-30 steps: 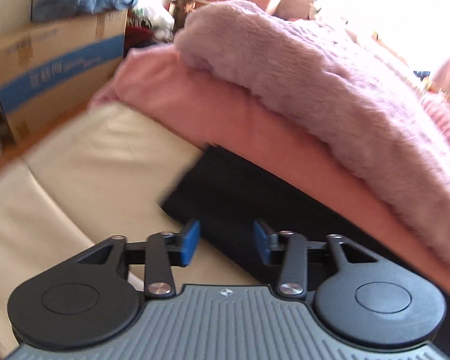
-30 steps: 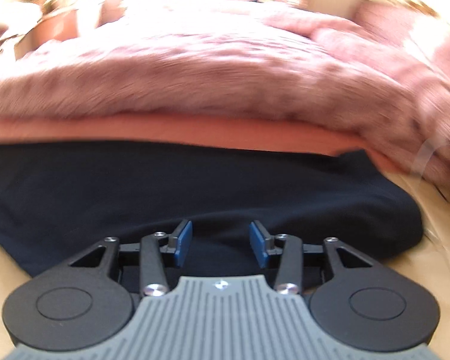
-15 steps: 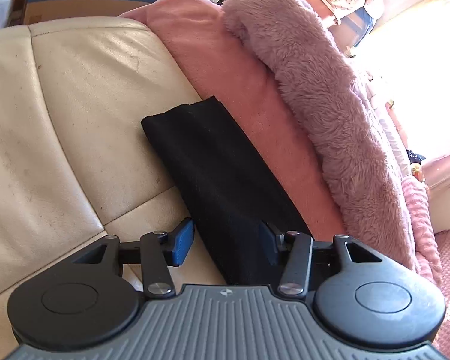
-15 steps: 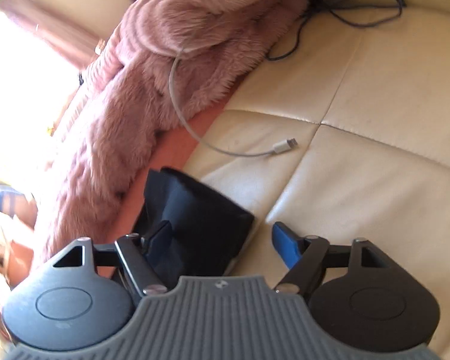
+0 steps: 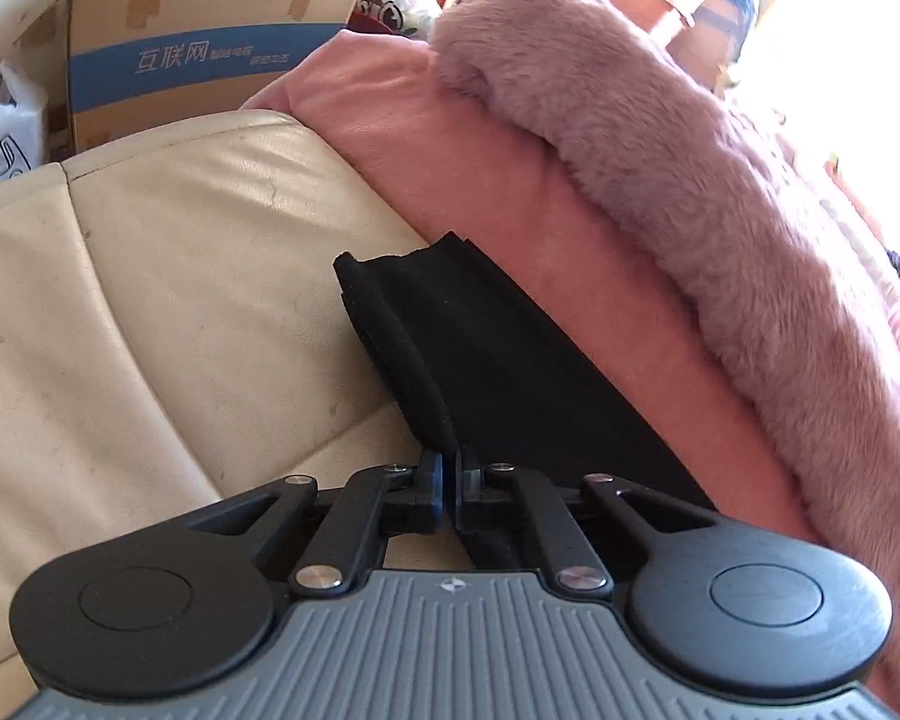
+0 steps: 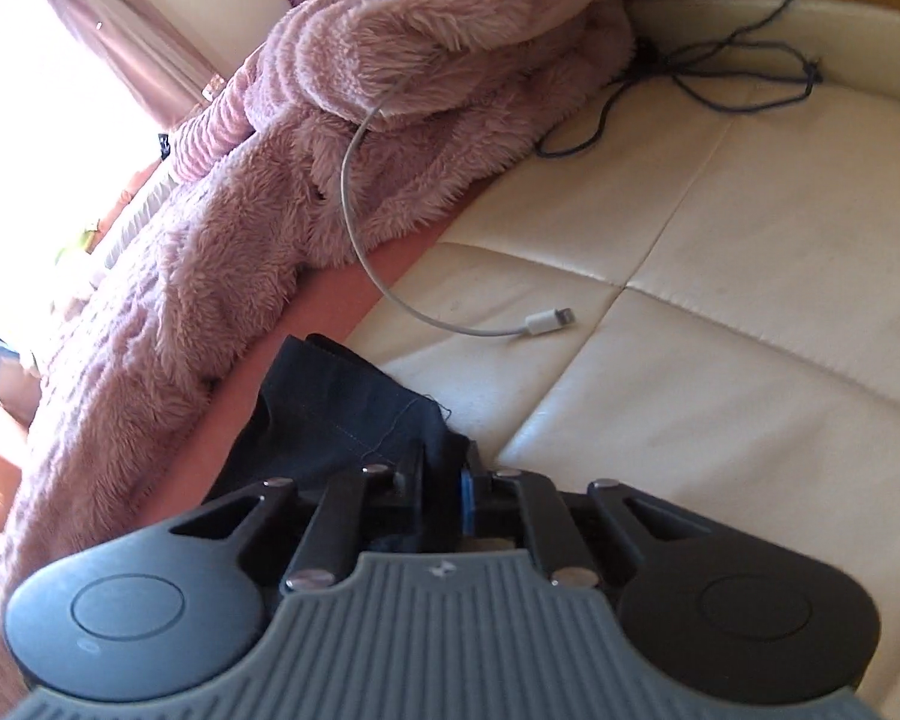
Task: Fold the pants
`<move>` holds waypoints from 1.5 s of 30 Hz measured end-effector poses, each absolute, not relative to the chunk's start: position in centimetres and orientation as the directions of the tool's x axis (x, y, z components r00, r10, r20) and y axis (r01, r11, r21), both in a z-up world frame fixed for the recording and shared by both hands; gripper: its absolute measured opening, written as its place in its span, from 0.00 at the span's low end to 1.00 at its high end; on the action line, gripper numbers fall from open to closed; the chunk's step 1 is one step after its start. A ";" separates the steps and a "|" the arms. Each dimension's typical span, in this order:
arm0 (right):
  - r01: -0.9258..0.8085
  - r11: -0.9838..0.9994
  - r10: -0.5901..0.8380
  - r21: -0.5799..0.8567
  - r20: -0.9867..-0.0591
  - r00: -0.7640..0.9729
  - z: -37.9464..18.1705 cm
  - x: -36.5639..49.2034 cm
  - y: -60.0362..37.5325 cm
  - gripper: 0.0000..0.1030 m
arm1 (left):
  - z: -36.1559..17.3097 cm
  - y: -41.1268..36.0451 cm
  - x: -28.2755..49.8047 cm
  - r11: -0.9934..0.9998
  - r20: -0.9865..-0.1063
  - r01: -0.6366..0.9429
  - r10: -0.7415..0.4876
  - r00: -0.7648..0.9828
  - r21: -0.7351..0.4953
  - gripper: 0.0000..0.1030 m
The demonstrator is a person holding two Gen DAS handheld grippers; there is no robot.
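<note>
Nearest to us in the left wrist view, the left gripper (image 5: 448,483) has its jaws pressed together on the near edge of the black pants (image 5: 486,360); they have just been closing, and a ridge of dark cloth rises straight from between the pads. From there we see the pants run as a long, narrow folded strip away from the gripper, up and to the left in the picture, ending in a squared, slightly curled end on the cream leather sofa (image 5: 168,276). Their long axis lies along the edge of the pink blanket (image 5: 510,180), which they touch on the right side. Beyond that lies the fluffy mauve throw (image 5: 660,138), heaped on top of the pink blanket, and farther back a cardboard box with a blue band (image 5: 204,54).

In the right wrist view, the right gripper (image 6: 444,489) has also just been closing and now pinches the other end of the pants (image 6: 336,408), a bunched dark corner with a loose thread, lying where sofa (image 6: 720,360) and pink blanket (image 6: 342,306) meet. One blue pad (image 6: 467,495) shows against the cloth. Past it a white charging cable (image 6: 450,324) lies on the seat with its plug free, curving up into the mauve throw (image 6: 270,192). Farthest off, a dark cord (image 6: 720,84) loops across the cushion.
</note>
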State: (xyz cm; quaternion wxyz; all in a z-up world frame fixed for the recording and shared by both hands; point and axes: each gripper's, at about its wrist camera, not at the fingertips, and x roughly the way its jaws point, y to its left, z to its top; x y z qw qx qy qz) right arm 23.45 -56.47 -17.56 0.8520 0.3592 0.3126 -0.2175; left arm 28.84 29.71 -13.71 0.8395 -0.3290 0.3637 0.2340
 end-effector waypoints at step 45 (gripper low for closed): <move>0.406 0.909 -0.213 0.092 -0.735 0.644 -12.3 22.4 -58.4 0.44 | -14.0 29.2 26.2 0.919 -0.762 -0.375 0.153 0.629 -0.124 0.26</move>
